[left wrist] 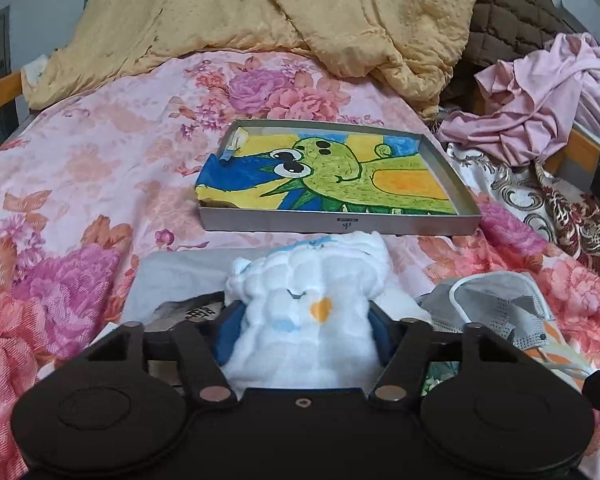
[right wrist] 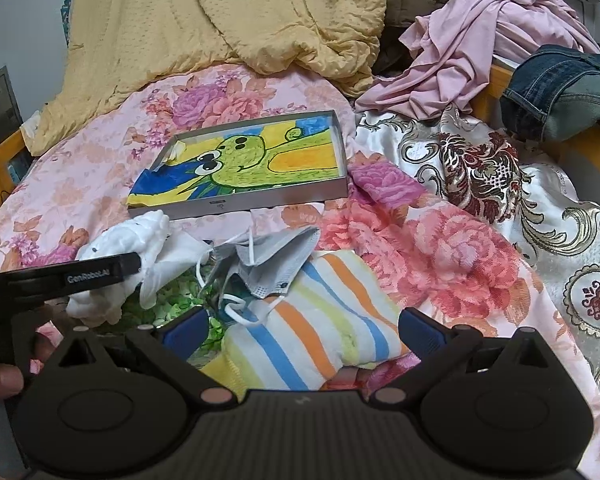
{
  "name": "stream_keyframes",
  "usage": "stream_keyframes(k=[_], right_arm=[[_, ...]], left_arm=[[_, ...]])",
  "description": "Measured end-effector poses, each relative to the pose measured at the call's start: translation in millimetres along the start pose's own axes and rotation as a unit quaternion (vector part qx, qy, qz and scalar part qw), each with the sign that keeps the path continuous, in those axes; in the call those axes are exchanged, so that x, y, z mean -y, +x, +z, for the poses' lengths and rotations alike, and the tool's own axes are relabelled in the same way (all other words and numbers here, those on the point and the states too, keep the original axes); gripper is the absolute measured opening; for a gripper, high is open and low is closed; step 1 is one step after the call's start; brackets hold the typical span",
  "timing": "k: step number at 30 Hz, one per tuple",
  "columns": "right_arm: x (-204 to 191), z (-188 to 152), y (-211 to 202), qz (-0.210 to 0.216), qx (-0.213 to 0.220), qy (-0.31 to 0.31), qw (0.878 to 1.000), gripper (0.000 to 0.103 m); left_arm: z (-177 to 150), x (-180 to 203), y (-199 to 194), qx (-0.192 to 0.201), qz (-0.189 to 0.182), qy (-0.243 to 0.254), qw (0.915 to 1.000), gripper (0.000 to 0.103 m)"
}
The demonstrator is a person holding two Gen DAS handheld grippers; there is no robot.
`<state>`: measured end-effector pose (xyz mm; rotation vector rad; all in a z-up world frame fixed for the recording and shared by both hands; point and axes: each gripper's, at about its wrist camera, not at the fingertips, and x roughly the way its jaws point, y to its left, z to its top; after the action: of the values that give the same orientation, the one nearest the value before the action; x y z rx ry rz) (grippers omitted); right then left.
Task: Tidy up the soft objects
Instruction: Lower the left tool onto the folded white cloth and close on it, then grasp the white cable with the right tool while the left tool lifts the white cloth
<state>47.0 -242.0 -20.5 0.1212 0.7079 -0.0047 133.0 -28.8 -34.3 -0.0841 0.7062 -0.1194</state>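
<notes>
Mid-frame, the tray holds a dinosaur drawing. My left claw pinches the white cloth; my right claw, "GenRobot.AI" beside it, gapes empty.

Both my wrist cameras look low and forward across the bed, close in; they share the far dinosaur-picture tray and grey face mask.
</notes>
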Motion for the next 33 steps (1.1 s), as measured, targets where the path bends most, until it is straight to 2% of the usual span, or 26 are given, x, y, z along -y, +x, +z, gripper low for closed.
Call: stream_keyframes(k=[4, 6, 8, 14, 23, 33], right_arm=[[-1.9, -0.3, -1.2, 0.003, 0.001, -0.001, 1.0, 0.103], [-3.3, -0.1, -1.4, 0.005, 0.003, -0.002, 1.0, 0.103], [-5.1, 0.5, -1.5, 0.01, 0.005, -0.004, 1.0, 0.103], [-23.3, 6.5, -3.6, 0.064, 0.028, -0.041, 0.997, 0.103], [-72.1, 21.2, 2.1, 0.102, 0.055, -0.123, 0.986, 0.102], [-83.8, 22.8, 12.9, 0.108, 0.054, -0.141, 0.983, 0.102]], left_arm=[[2.8, -10.6, -10.5, 0.004, -0.011, -0.019, 0.9998, 0.047], [4.9, -15.3, -17.6, 0.008, -0.019, -0.028, 0.9994, 0.044], [5.6, -19.3, -24.2, 0.013, -0.021, -0.03, 0.9993, 0.035], [4.3, -35.5, -40.8, 0.022, -0.008, -0.029, 0.9993, 0.018], [1.9, -51.9, -51.0, 0.027, -0.011, -0.04, 0.9988, 0.004], [11.1, -64.9, -66.7, 0.045, -0.027, -0.065, 0.9966, 0.004]])
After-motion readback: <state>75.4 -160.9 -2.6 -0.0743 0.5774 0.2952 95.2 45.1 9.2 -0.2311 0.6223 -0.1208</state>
